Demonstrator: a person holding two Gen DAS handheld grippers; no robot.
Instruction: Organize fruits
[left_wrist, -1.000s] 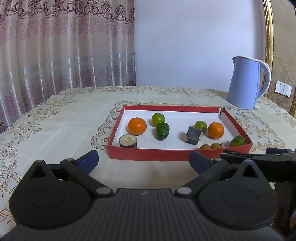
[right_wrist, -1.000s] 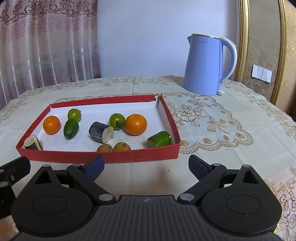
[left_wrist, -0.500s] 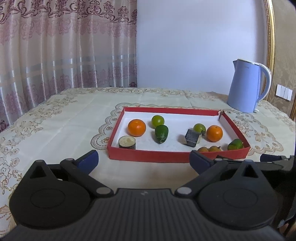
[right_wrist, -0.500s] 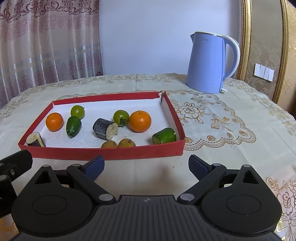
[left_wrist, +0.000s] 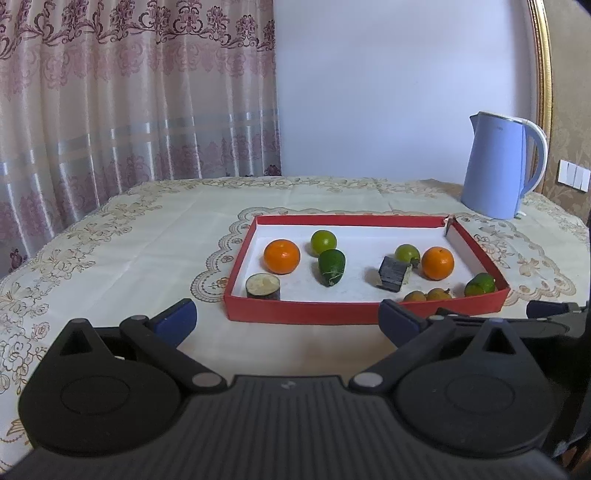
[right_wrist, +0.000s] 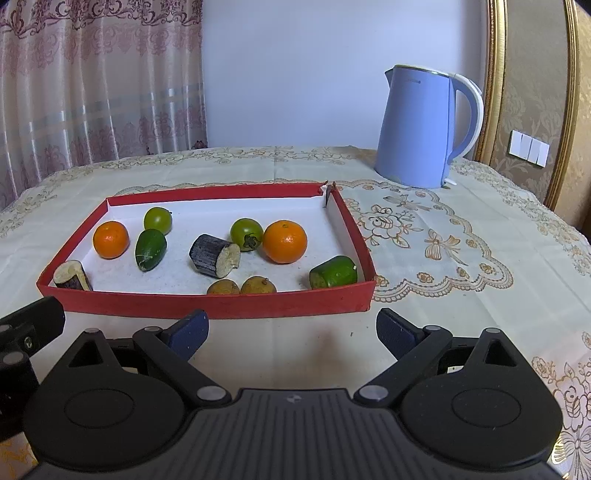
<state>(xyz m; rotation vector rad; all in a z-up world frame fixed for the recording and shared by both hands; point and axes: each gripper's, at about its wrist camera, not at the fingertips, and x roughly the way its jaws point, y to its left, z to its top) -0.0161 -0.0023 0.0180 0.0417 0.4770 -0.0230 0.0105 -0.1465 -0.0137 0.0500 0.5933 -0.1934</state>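
While both grippers gape, bare tablecloth (right_wrist: 288, 343) fronts the tray (right_wrist: 221, 304).

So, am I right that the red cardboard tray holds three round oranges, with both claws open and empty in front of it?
Not quite: the red cardboard tray holds two round oranges, not three, as the right wrist view shows. The rest stands: the left claw and right claw are open and empty in front of it.
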